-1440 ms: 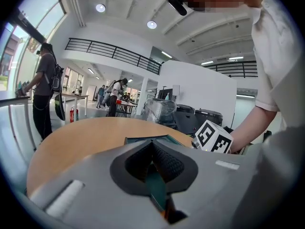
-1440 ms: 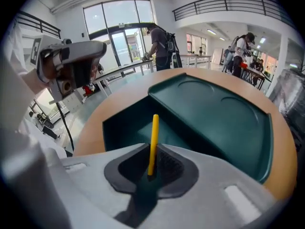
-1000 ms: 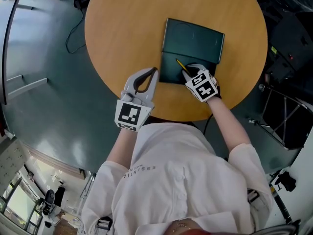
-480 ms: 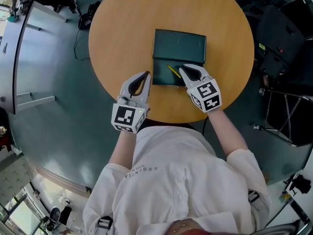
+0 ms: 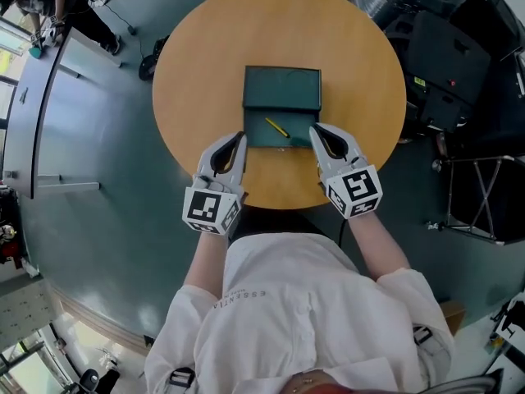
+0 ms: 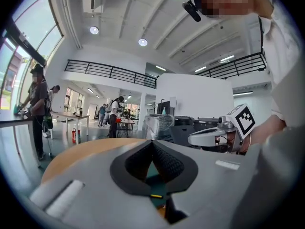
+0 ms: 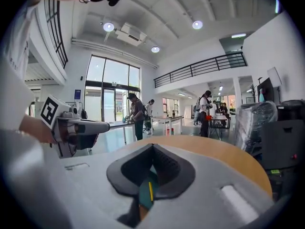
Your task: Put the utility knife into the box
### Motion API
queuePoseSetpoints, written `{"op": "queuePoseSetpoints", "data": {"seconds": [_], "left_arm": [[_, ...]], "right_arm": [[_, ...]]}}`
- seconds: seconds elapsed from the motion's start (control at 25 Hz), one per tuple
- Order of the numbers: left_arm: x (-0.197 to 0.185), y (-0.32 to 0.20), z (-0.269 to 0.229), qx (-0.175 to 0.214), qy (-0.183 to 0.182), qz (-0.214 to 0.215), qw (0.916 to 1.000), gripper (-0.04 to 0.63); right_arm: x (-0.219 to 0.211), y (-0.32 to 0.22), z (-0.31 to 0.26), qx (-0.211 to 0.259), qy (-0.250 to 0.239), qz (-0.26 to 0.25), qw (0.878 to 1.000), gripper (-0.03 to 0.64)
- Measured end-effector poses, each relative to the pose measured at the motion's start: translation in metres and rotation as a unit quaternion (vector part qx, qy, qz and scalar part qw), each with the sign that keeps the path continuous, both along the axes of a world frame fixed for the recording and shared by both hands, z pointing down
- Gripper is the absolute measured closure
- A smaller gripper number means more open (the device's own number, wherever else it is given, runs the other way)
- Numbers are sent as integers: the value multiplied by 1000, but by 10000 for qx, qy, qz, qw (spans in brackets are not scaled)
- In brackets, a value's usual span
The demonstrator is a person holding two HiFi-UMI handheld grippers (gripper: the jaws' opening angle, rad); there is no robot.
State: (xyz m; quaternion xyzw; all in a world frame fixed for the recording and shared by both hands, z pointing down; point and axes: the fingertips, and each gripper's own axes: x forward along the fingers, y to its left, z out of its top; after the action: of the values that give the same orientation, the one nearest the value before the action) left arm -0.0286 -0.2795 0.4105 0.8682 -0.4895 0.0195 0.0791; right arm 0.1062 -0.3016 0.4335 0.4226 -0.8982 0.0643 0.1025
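Observation:
A dark green box (image 5: pixel 281 89) lies open on the round wooden table (image 5: pixel 197 64), its lid part at the far side. The yellow utility knife (image 5: pixel 276 127) lies slantwise in the box's near half. My left gripper (image 5: pixel 240 137) is shut and empty just left of that half. My right gripper (image 5: pixel 314 129) is shut and empty just right of it. Neither touches the knife. In the left gripper view the knife (image 6: pixel 156 195) shows as a yellow sliver below the closed jaws. The right gripper view shows the knife (image 7: pixel 150 191) the same way.
The table's near edge (image 5: pixel 279 206) runs right under both grippers, against the person's body. Black cases and wrapped gear (image 5: pixel 447 64) stand at the right, with a metal stand (image 5: pixel 484 195) beside them. Desks with people (image 5: pixel 49 6) are far left.
My right gripper has drawn back off the box to its right side, leaving the knife lying inside. The left gripper has shifted slightly toward the table's near edge.

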Motion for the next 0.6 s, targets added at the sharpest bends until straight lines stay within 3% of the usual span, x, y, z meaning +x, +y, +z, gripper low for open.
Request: {"op": "queuePoseSetpoints", "data": {"seconds": [0.6], "left_arm": [[-12,90,12,-97,116,-17,9999,583]], "right_arm": [[2,86,9,-161,43,225,9996,624]]}}
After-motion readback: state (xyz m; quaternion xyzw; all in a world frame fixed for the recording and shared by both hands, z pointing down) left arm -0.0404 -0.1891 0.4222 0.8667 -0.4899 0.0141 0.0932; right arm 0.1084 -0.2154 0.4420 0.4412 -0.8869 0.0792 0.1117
